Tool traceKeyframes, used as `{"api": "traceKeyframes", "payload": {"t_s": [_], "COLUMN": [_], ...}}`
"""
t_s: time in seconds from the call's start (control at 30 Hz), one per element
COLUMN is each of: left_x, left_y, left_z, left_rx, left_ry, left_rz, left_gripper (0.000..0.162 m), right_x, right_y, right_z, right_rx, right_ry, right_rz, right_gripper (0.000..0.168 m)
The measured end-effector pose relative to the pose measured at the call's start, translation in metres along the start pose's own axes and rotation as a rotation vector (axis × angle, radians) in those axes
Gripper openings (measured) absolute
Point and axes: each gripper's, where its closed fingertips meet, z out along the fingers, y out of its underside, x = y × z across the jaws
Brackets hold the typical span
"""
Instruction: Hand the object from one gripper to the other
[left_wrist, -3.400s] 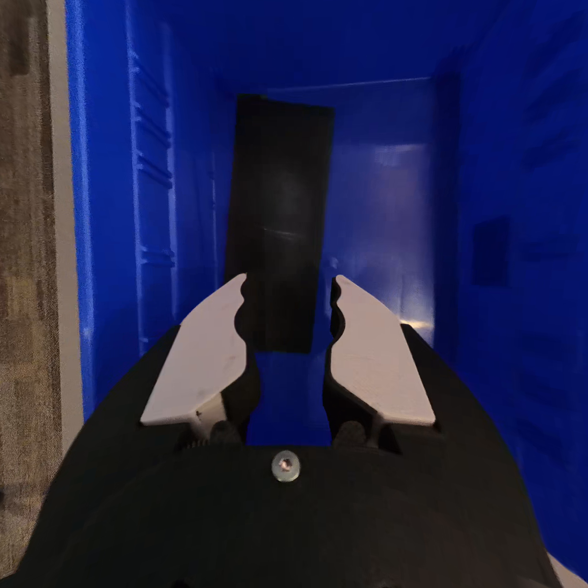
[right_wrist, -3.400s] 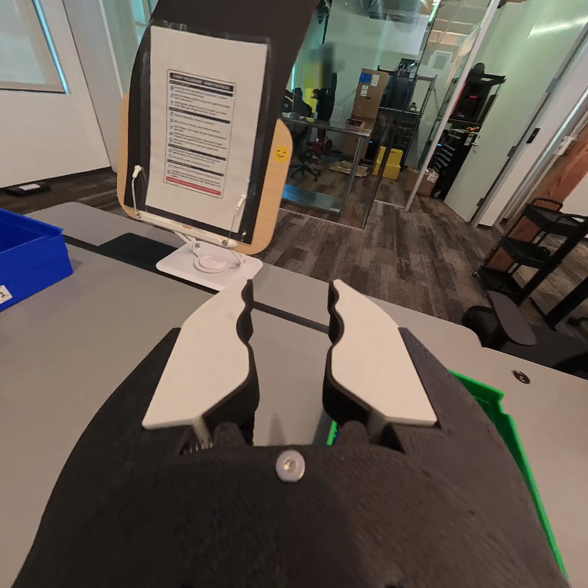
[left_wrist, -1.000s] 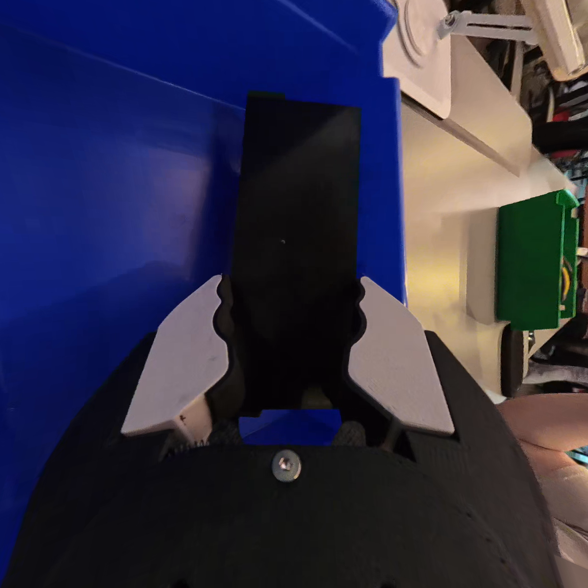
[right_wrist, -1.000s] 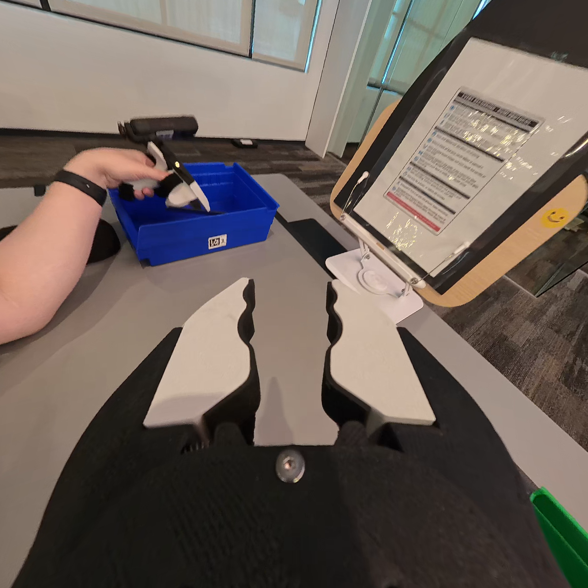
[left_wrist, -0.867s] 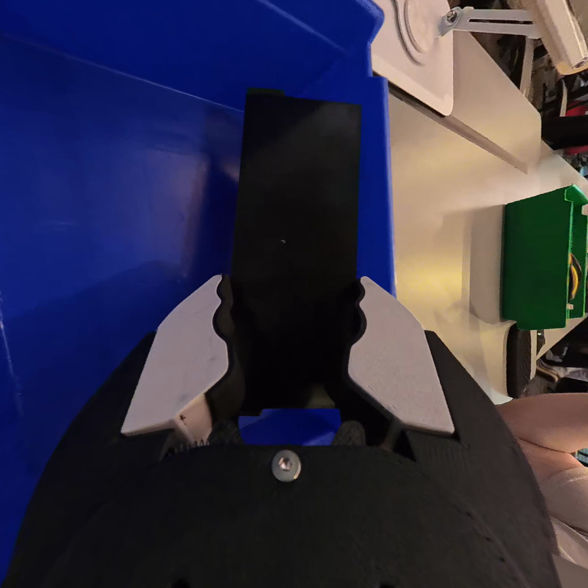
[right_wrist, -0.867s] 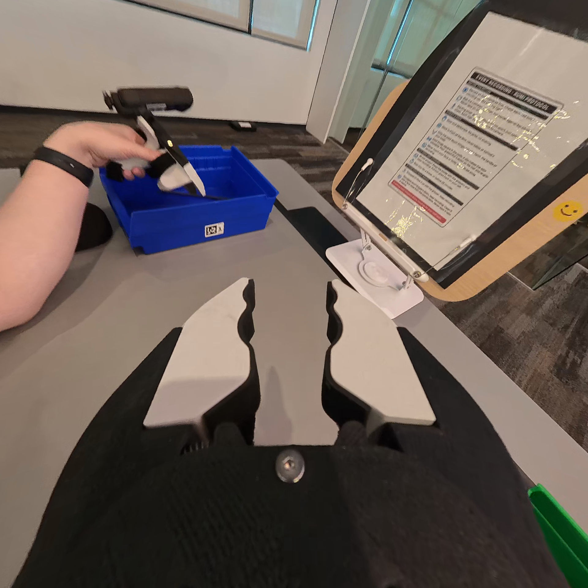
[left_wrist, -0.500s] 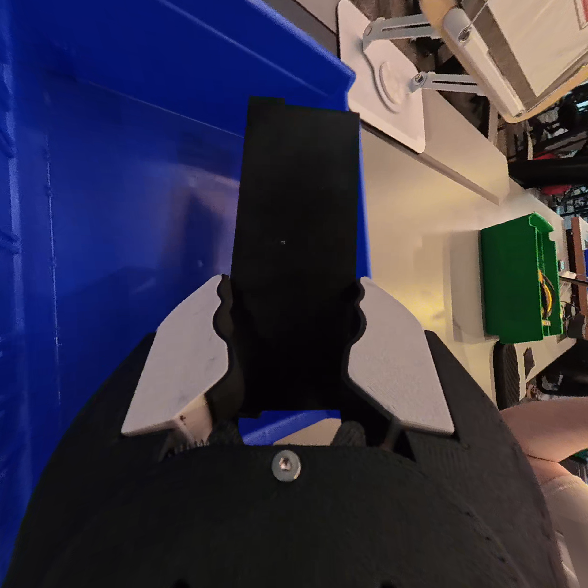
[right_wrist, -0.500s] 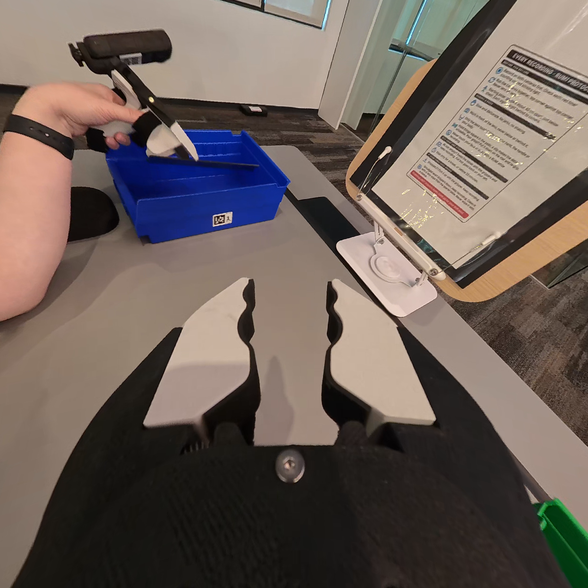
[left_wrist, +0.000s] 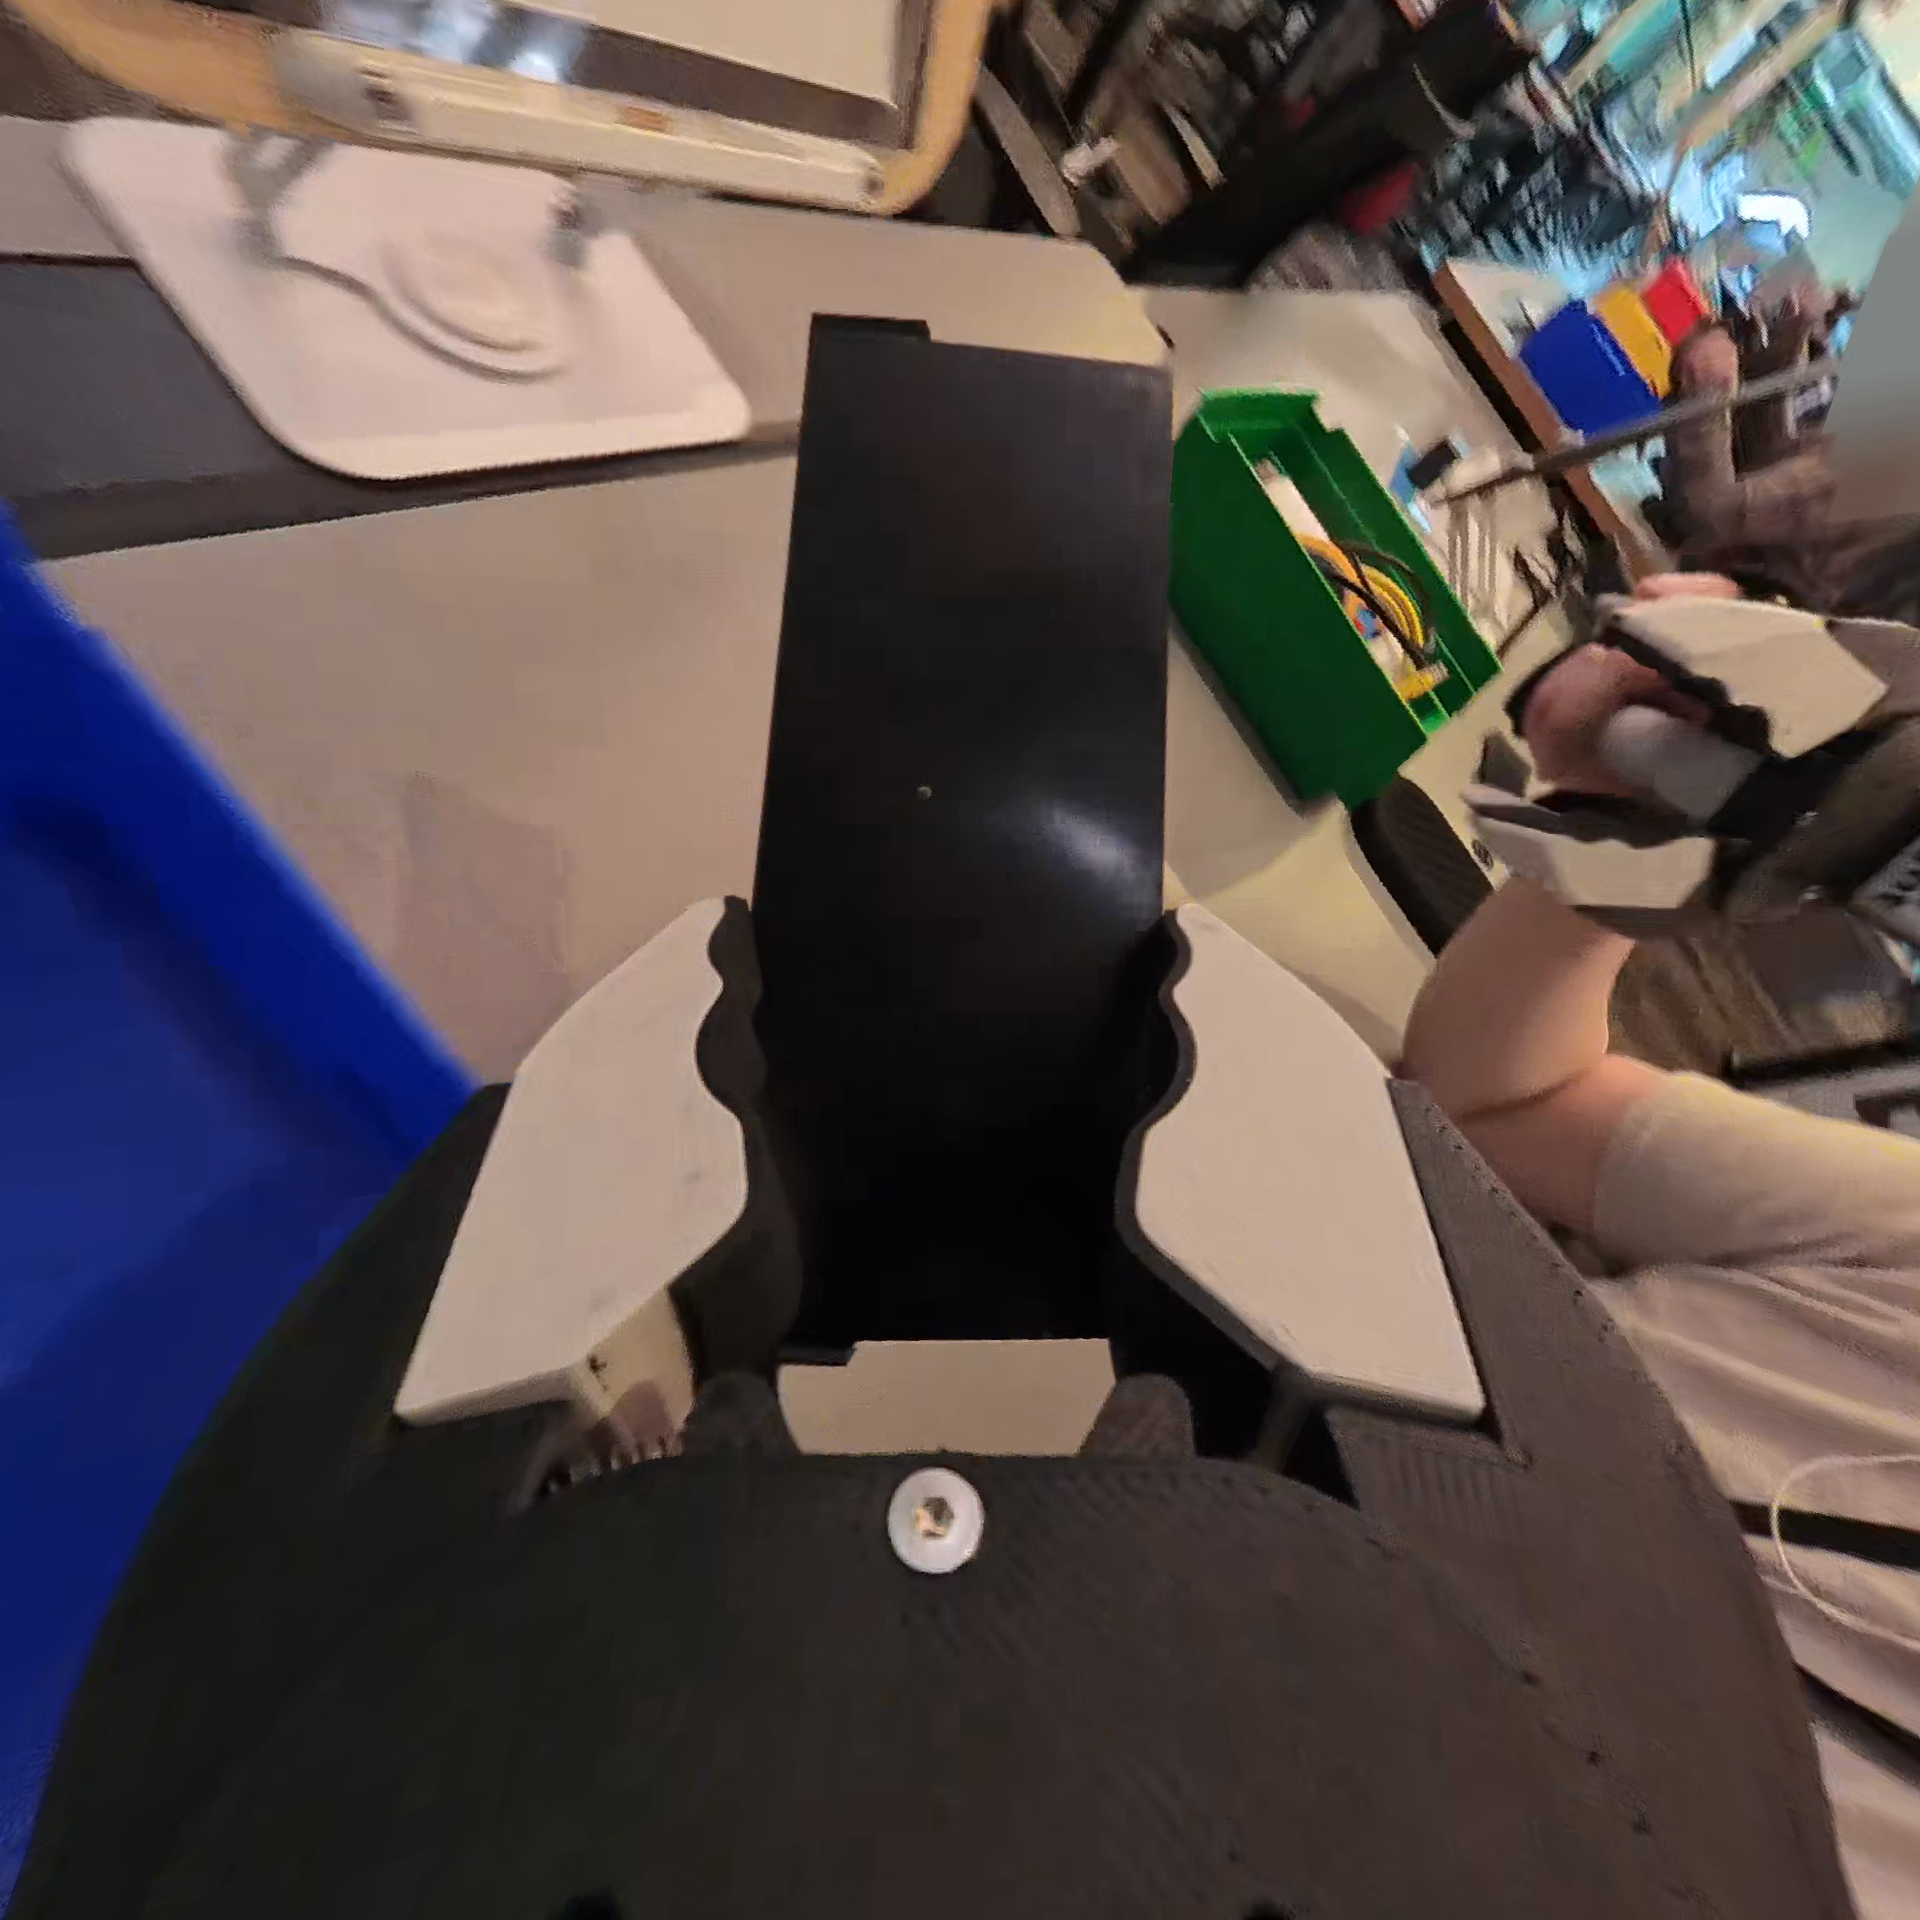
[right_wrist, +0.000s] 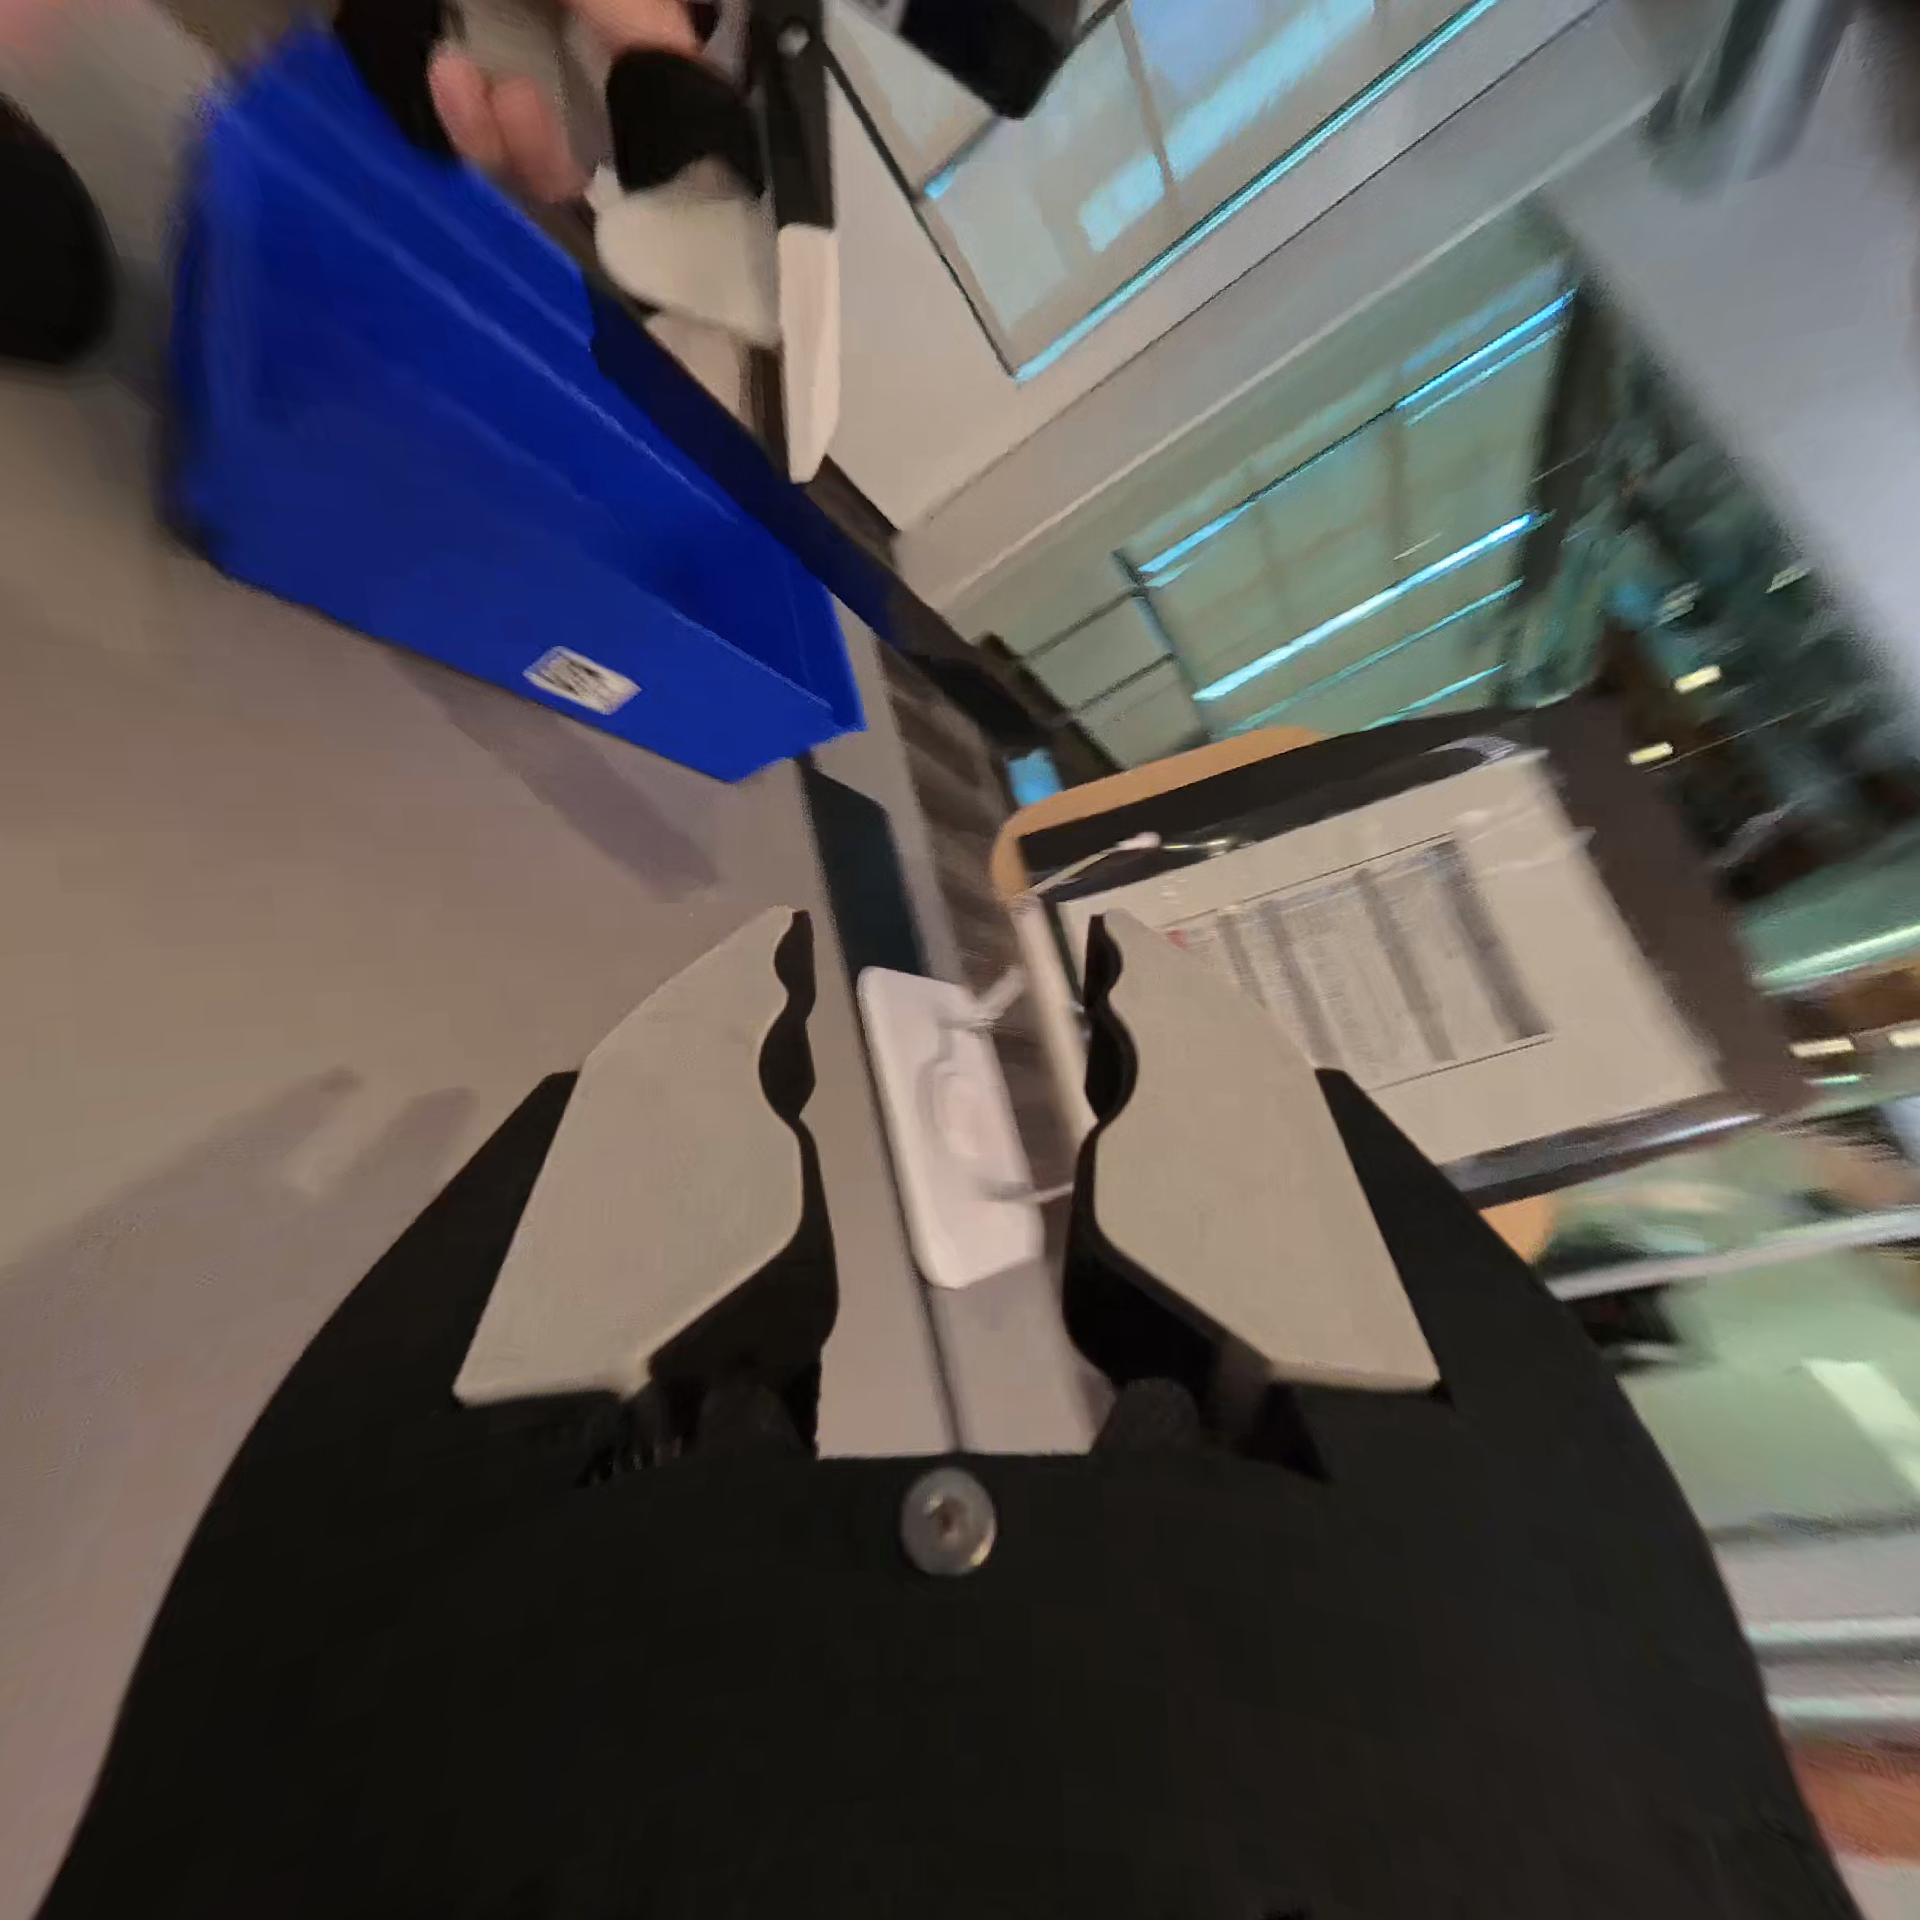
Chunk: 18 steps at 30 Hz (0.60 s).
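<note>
- The left claw (left_wrist: 951, 940) grips a flat black plate (left_wrist: 966, 748) by its two long edges; the plate's near end sits deep between the fingers and its far end juts forward over the grey bench (left_wrist: 499, 707).
- The plate is off the bench surface, held only by the left claw, and nothing else touches it.
- A blue bin (left_wrist: 156, 1039) sits at the left edge of the left wrist view, beside and below the claw. Its inside is not visible there; in the right wrist view the blue bin (right_wrist: 436, 499) is blurred and its contents cannot be made out.
- A green bin (left_wrist: 1309, 613) stands to the right of the plate's far end, near the bench's rounded corner. It holds a tangle of coloured wires and something white.
- The right claw (left_wrist: 1704, 769) shows at the right of the left wrist view, held by a hand, well apart from the plate; its jaws stand apart and nothing is between them.
- In its own view the right claw (right_wrist: 945, 945) is open and holds nothing, with the bench edge running between its fingers.
- A white stand base (left_wrist: 416, 322) sits near the far bench edge, carrying a tilted board (right_wrist: 1340, 977).
- Bare bench lies between the blue bin, the stand base and the green bin.
</note>
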Motion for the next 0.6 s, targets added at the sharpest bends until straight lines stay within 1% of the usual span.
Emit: {"api": "traceKeyframes", "payload": {"t_s": [0.07,0.13,0.23,0.33,0.53,0.57,0.6], "left_x": [0.017,0.034,0.053,0.060,0.075,0.078,0.080], "left_y": [-0.001,0.000,0.006,0.012,0.020,0.020,0.020], "left_z": [0.018,0.034,0.053,0.064,0.080,0.082,0.084], "left_rx": [-0.051,-0.098,-0.169,-0.219,-0.285,-0.290,-0.292], "left_ry": [0.022,0.056,0.086,0.072,0.085,0.088,0.096], "left_rz": [0.052,0.088,0.150,0.181,0.232,0.236,0.240], "left_gripper": [0.073,0.073,0.073,0.074,0.074,0.074,0.074], "right_x": [-0.005,-0.014,-0.010,0.003,0.004,0.001,-0.002], "right_y": [0.003,0.009,0.032,0.057,0.080,0.084,0.089], "right_z": [0.012,0.024,0.034,0.032,0.033,0.034,0.034], "right_rx": [-0.059,-0.106,-0.205,-0.277,-0.345,-0.357,-0.369], "right_ry": [0.080,0.083,0.124,0.164,0.155,0.140,0.119], "right_rz": [-0.168,-0.232,-0.268,-0.277,-0.331,-0.339,-0.344], "right_gripper": [0.050,0.050,0.050,0.050,0.050,0.049,0.040]}}
